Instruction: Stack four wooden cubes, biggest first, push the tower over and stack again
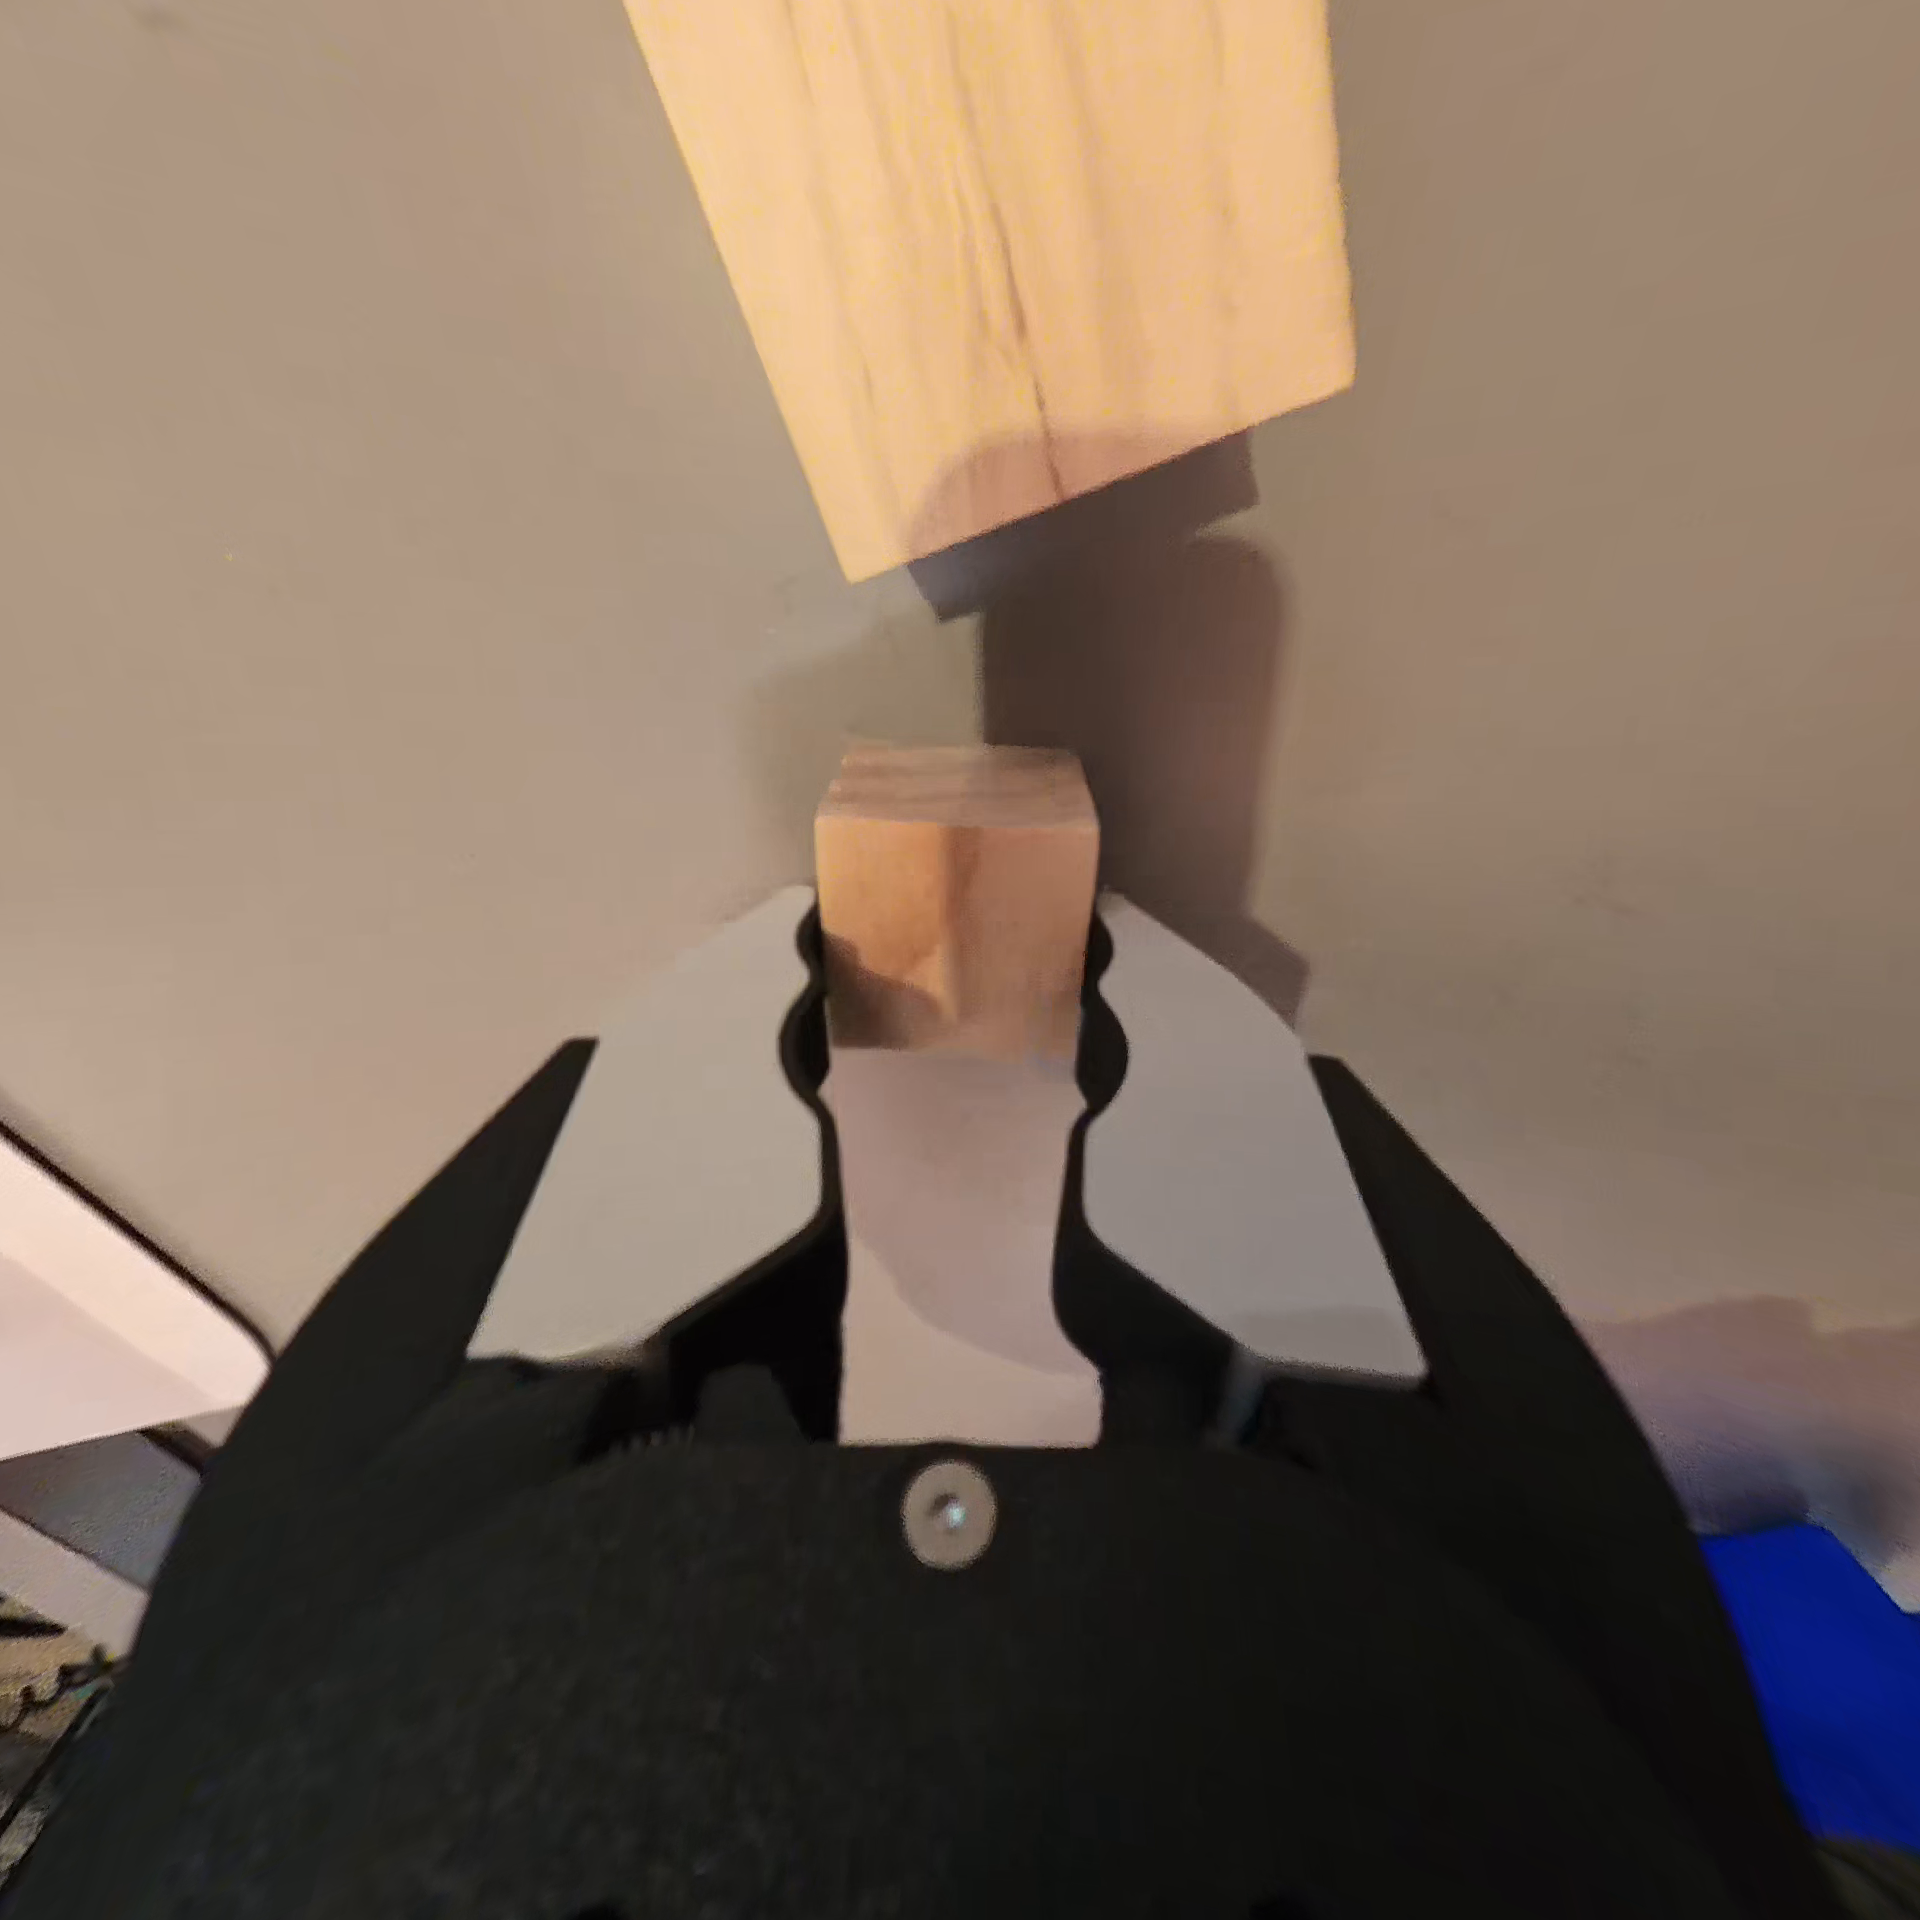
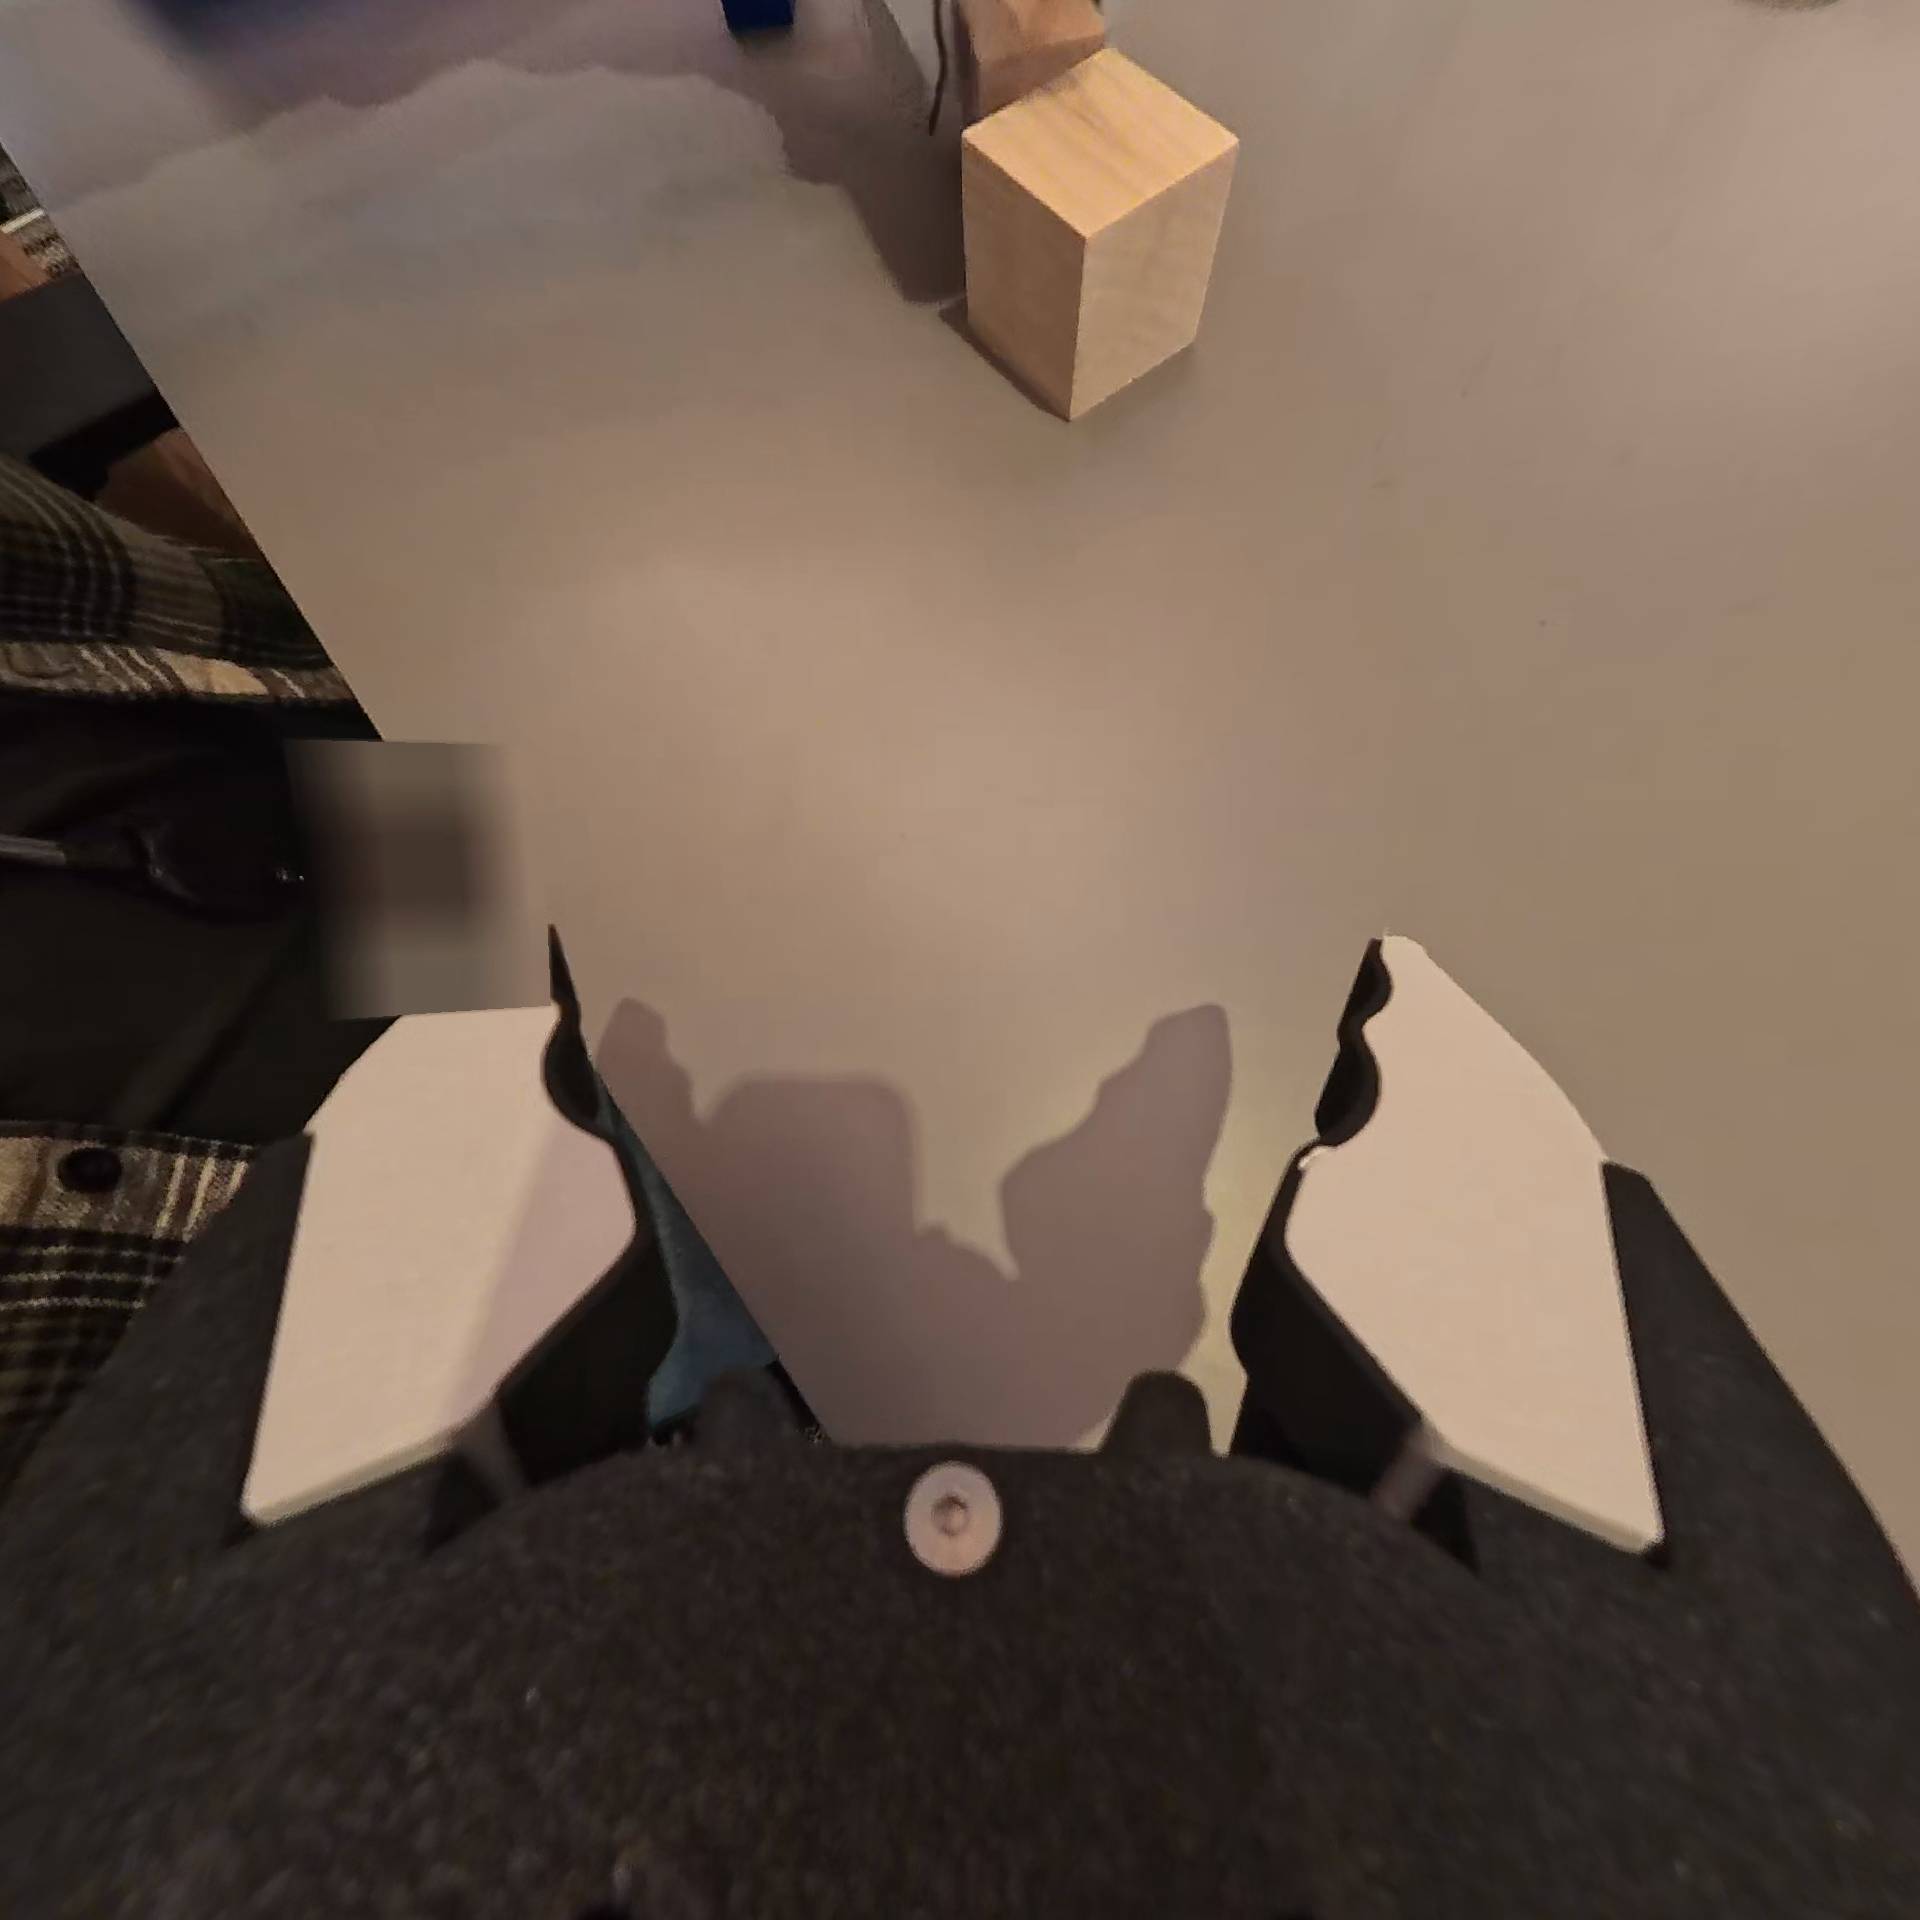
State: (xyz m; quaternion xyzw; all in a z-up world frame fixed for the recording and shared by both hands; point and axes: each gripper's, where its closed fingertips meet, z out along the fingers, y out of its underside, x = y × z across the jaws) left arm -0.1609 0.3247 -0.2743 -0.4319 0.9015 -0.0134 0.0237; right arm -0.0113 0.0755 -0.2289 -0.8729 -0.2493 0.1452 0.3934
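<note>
My left gripper (image 1: 954,935) is shut on a small wooden cube (image 1: 951,914), gripped by its two sides and held above the grey table (image 1: 312,520). A large pale wooden block (image 1: 1018,260) stands just beyond it, and its top is out of frame. In the right wrist view the same large block (image 2: 1091,229) stands at the far right of centre. A smaller wooden cube (image 2: 1039,42) shows behind it at the top edge, partly cut off. My right gripper (image 2: 966,940) is open and empty, well short of the block, over the bare table (image 2: 831,623).
A white sheet (image 1: 94,1299) lies at the table's lower left in the left wrist view. A blue object (image 1: 1818,1662) sits at the right, and also at the top of the right wrist view (image 2: 758,16). A person's plaid sleeve (image 2: 104,582) is beyond the table's left edge. My hands' fingertips stand some 30 cm from each other.
</note>
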